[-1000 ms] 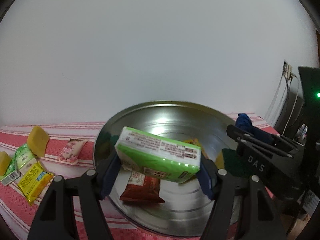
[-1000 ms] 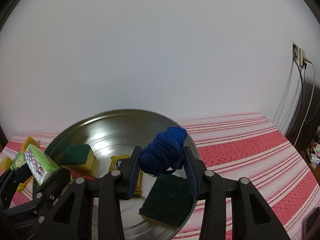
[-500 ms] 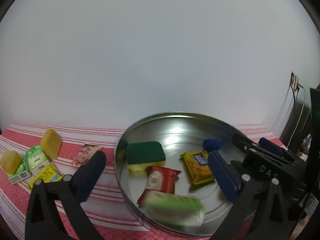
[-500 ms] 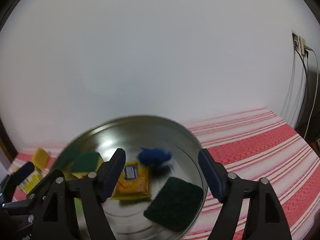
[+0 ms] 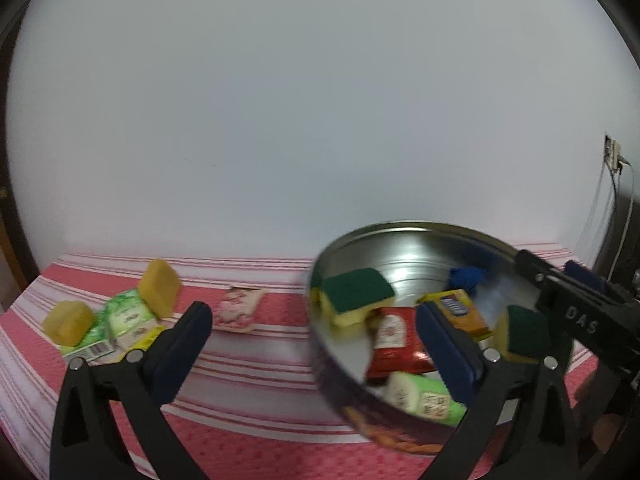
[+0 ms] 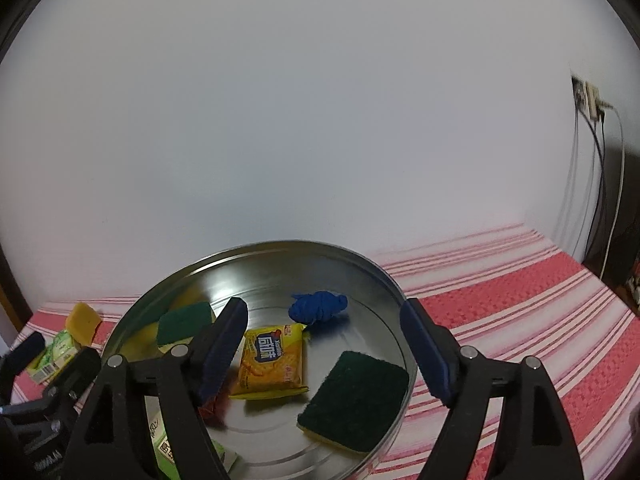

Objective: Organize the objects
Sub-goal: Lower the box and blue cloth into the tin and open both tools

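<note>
The round metal tin sits low and centre in the right wrist view, on a red-and-white striped cloth. Inside lie a blue knotted cloth, a yellow snack packet and 2 green scouring sponges — one at the left, one lower right. The right gripper has nothing between its fingers, and its jaws are opening. In the left wrist view the left gripper stands spread wide and empty; the green packet lies in the tin's near edge beside a red packet — more packets and yellow sponges remain at the left on the cloth.
</note>
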`<state>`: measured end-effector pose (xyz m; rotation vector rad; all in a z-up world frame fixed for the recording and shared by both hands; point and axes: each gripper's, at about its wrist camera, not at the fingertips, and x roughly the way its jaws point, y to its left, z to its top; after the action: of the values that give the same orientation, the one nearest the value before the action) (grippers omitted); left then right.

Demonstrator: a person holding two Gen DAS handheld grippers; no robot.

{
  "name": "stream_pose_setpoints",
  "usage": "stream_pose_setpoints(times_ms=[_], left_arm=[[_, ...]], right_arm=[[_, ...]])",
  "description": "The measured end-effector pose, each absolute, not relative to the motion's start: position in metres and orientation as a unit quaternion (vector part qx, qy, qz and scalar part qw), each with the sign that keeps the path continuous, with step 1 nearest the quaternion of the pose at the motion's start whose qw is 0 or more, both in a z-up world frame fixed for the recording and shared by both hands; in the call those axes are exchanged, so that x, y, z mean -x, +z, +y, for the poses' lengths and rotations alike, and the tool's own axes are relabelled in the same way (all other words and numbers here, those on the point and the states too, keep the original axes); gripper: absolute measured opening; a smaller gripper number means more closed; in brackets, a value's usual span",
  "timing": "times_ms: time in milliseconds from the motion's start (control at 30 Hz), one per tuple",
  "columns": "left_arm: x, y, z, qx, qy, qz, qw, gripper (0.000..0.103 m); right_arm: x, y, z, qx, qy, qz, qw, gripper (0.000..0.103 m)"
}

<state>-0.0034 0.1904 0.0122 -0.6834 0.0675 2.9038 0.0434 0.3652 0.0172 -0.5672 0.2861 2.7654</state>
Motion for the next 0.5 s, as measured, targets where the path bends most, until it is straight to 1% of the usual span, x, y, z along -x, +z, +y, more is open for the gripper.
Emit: stream_pose_setpoints(times_ms=[267, 500], left_arm=[[0.003, 0.009, 0.163, 0.226, 0.973, 0.01, 0.047, 0.103], [0.0, 0.006, 0.151, 0.222, 0.974, 0.022, 0.029, 0.103]], right_arm=[[-0.059, 0.019, 0.351, 0.154, 0.97, 0.061, 0.176, 0.081], [-0.063, 0.017, 0.355, 0.152, 0.967, 0.082, 0.187, 0.081]])
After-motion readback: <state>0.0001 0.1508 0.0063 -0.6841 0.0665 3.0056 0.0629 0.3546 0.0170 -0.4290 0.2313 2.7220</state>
